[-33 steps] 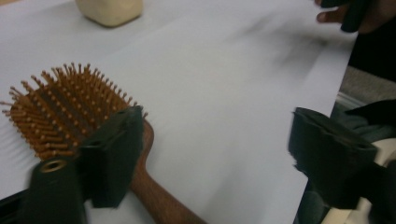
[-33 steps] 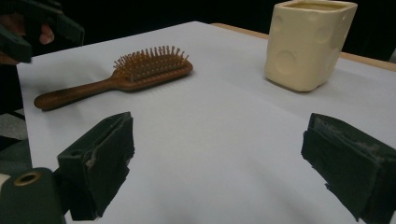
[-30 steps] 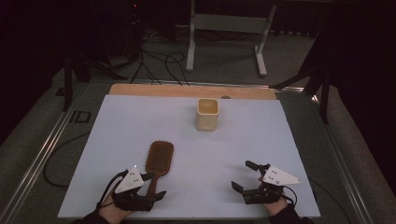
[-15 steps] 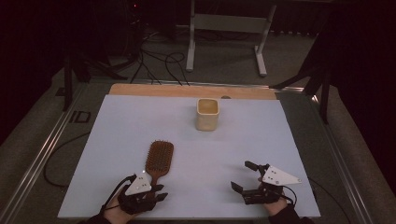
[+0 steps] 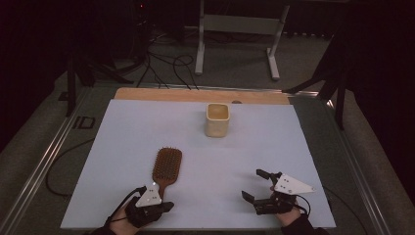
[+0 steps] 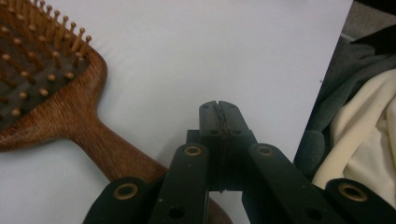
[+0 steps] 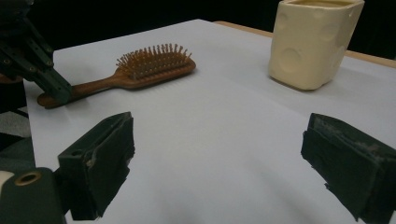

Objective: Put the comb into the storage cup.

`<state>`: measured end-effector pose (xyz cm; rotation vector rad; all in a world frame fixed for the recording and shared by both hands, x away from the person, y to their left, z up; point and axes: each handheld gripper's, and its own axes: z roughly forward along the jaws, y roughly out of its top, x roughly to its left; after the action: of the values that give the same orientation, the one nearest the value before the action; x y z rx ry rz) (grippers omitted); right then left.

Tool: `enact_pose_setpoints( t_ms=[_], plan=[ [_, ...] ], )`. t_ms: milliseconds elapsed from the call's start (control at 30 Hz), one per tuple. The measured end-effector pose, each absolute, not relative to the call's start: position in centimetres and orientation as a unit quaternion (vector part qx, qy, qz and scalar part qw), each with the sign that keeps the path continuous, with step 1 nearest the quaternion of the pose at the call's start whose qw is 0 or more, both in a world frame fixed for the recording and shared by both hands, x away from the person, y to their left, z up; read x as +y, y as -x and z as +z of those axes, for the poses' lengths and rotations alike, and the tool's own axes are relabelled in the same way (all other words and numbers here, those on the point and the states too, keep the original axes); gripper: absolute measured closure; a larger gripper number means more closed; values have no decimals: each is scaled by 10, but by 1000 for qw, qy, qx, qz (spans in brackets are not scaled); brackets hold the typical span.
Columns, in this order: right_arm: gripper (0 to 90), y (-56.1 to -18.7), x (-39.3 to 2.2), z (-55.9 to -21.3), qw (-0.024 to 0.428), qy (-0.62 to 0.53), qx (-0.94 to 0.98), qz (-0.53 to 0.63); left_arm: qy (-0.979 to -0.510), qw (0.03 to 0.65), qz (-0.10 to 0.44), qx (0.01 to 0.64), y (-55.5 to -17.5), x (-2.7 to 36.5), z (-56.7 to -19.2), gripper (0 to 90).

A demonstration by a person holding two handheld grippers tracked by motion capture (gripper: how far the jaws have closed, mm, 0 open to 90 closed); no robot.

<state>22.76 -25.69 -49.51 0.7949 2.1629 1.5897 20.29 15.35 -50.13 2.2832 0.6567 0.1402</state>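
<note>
A brown wooden hairbrush (image 5: 166, 166) lies bristles up on the white sheet, its handle pointing toward me. My left gripper (image 5: 166, 206) sits at the end of that handle, shut with nothing between the jaws. In the left gripper view the closed left gripper (image 6: 219, 109) points past the hairbrush (image 6: 46, 88), whose handle runs under the gripper's left side. My right gripper (image 5: 255, 184) rests near the front right of the sheet, open and empty. Between the wide-apart jaws of the right gripper (image 7: 224, 163) I see bare sheet, with the hairbrush (image 7: 140, 67) farther off.
A cream square cup (image 5: 217, 120) stands upright at the back middle of the sheet, also the cup (image 7: 313, 42) at the upper right of the right gripper view. A wooden strip (image 5: 195, 95) borders the far edge. Cream cloth (image 6: 364, 135) lies off the sheet's edge.
My left gripper has shut and shifted right, ending at the tip of the brush handle. The right gripper, brush and cup have stayed in place.
</note>
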Motion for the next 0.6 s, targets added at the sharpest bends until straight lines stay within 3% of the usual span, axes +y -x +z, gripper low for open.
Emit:
enact_pose_setpoints(
  t_ms=[600],
  plan=[
    [90, -228, -257, -495, 167, -281, 760, 561, -899, 342, 43, 271, -204, 166, -509, 900]
  ],
)
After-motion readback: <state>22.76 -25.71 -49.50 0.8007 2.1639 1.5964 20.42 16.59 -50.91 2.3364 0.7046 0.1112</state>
